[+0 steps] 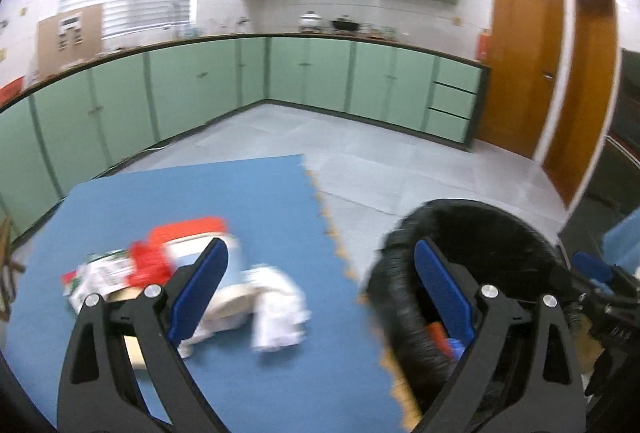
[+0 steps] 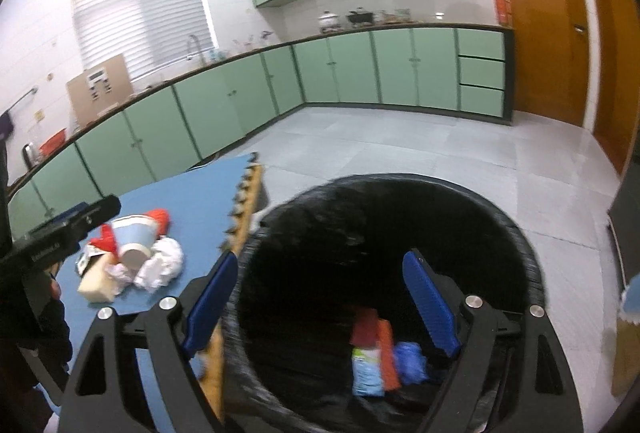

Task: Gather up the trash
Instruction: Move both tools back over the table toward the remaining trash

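My right gripper [image 2: 320, 297] hangs with jaws wide and empty over the black-lined trash bin [image 2: 520, 233], where a red wrapper [image 2: 365, 325], an orange packet [image 2: 388, 353] and a blue wad [image 2: 410, 355] lie at the bottom. My left gripper [image 1: 320, 285], likewise spread and holding nothing, faces the blue foam mat [image 1: 260, 193]; beyond its left finger a blurred trash pile [image 1: 168, 273] with crumpled white paper [image 1: 280, 309] sits. Green cabinets [image 1: 312, 73] line the far walls.

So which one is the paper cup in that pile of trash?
Find the blue mat left of the black bin. The trash pile lies on it, and the cup lies on its side in the middle: pale blue with a tan base, between red wrappers and white tissue.
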Action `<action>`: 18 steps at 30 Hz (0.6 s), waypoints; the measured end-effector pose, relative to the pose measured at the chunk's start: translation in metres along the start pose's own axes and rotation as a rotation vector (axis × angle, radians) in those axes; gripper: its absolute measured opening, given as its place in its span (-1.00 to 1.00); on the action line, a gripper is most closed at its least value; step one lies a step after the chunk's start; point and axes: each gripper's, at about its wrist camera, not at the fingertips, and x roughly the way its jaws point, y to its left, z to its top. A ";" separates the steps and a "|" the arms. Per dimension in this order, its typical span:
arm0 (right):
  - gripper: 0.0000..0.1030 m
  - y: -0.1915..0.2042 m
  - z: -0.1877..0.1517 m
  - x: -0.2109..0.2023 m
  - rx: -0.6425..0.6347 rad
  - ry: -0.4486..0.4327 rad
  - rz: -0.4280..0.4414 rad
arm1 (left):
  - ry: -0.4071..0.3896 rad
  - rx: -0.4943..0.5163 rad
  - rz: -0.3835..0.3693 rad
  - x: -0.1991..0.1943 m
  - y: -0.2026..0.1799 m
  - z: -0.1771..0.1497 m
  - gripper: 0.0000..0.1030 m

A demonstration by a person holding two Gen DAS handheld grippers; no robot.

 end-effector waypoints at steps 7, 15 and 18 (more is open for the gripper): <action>0.61 0.066 0.005 0.026 -0.069 0.006 0.089 | 0.003 -0.045 0.141 -0.017 0.067 -0.016 0.78; 0.61 0.133 -0.006 0.063 -0.137 0.052 0.175 | 0.056 -0.082 0.259 -0.022 0.122 -0.040 0.78; 0.61 0.151 -0.012 0.076 -0.164 0.070 0.195 | 0.077 -0.103 0.284 -0.023 0.140 -0.050 0.78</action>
